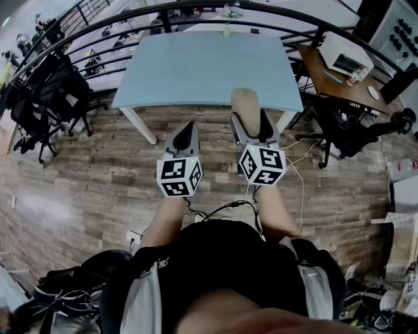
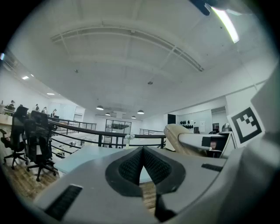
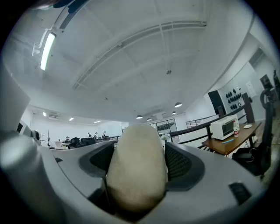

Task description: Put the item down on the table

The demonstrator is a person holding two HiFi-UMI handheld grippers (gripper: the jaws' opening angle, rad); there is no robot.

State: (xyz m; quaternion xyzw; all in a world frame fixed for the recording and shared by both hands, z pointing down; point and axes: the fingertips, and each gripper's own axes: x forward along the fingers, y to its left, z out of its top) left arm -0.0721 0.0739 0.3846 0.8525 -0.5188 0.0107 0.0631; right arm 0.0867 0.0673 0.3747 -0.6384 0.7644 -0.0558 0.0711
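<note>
A beige, smooth oval item (image 1: 245, 101) sticks up from between the jaws of my right gripper (image 1: 252, 122), which is shut on it. In the right gripper view the item (image 3: 138, 168) fills the gap between both pads. It is held in the air over the floor, at the near edge of the pale blue table (image 1: 196, 65). My left gripper (image 1: 187, 136) hangs beside it on the left, shut with nothing in it; its pads (image 2: 131, 168) meet in the left gripper view. That view also shows the item (image 2: 177, 131) off to the right.
A small vase (image 1: 226, 26) stands at the table's far edge, before a black railing (image 1: 196, 9). Black office chairs (image 1: 46, 98) are at the left. A wooden desk (image 1: 326, 75) with a white microwave (image 1: 346, 60) and another chair (image 1: 353, 130) are at the right. Cables lie on the wood floor.
</note>
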